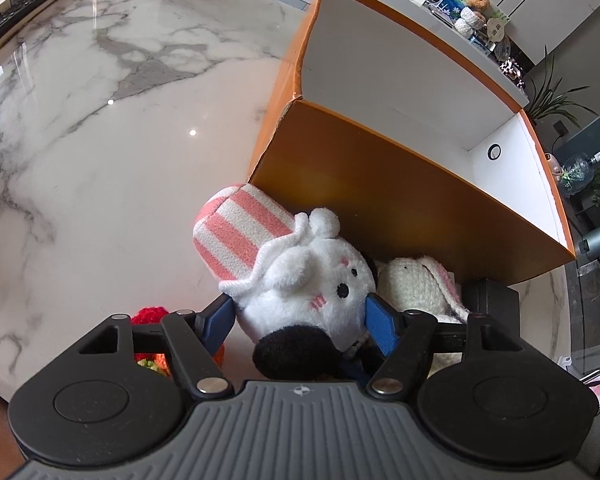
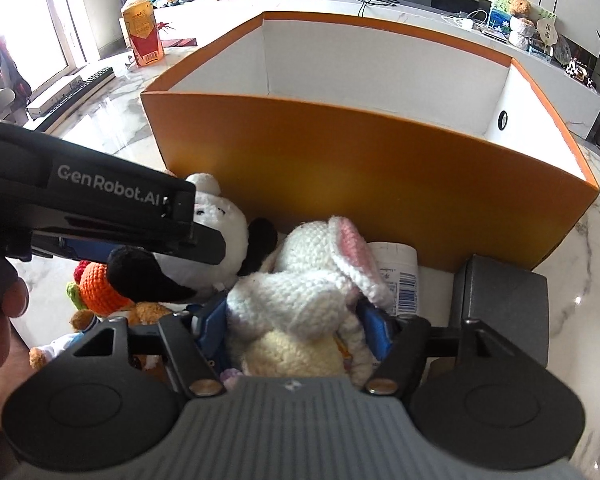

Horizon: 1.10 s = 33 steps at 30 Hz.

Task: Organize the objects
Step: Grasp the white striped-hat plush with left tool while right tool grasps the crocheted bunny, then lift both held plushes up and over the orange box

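An orange box [image 1: 380,168] with a white inside stands on the marble table; it also shows in the right wrist view [image 2: 380,160]. My left gripper [image 1: 300,316] is shut on a white plush animal [image 1: 312,276] with black ears and a pink-striped cap [image 1: 236,232], just in front of the box. My right gripper [image 2: 296,328] is shut on a white crocheted rabbit [image 2: 300,292] with pink ears, which also shows in the left wrist view [image 1: 412,280]. The left gripper's body [image 2: 100,204] lies left of the rabbit.
An orange crocheted toy [image 2: 100,284] and small plush bears [image 2: 60,344] lie at the left. A white bottle with a barcode [image 2: 400,276] and a dark grey block [image 2: 504,300] lie at the right. A drink bottle [image 2: 142,28] and a keyboard [image 1: 16,8] stand far off.
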Each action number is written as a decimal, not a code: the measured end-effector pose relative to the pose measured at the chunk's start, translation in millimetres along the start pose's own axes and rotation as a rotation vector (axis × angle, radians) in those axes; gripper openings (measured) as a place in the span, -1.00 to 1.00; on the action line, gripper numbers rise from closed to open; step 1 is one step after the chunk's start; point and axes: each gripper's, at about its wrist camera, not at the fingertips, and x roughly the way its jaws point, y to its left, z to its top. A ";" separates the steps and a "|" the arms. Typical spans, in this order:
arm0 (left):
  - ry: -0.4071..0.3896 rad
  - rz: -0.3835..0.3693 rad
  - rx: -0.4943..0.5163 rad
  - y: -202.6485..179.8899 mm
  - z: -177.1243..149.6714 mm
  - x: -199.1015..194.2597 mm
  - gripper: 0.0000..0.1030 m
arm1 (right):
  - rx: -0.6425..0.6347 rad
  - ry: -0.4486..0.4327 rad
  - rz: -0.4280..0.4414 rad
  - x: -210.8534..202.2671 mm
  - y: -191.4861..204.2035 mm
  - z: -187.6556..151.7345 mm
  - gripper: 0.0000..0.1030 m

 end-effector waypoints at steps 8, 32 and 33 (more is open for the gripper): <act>-0.095 -0.026 -0.021 4.4 -1.7 -36.6 0.39 | 0.009 -0.066 -0.012 -25.9 -5.1 3.1 0.34; -0.334 -0.018 0.435 -88.9 60.2 -113.5 0.39 | 0.261 -0.407 0.044 -113.3 -76.1 98.0 0.34; -0.323 -0.002 0.452 -92.9 66.1 -107.4 0.39 | 0.282 -0.401 0.052 -106.3 -81.9 103.8 0.34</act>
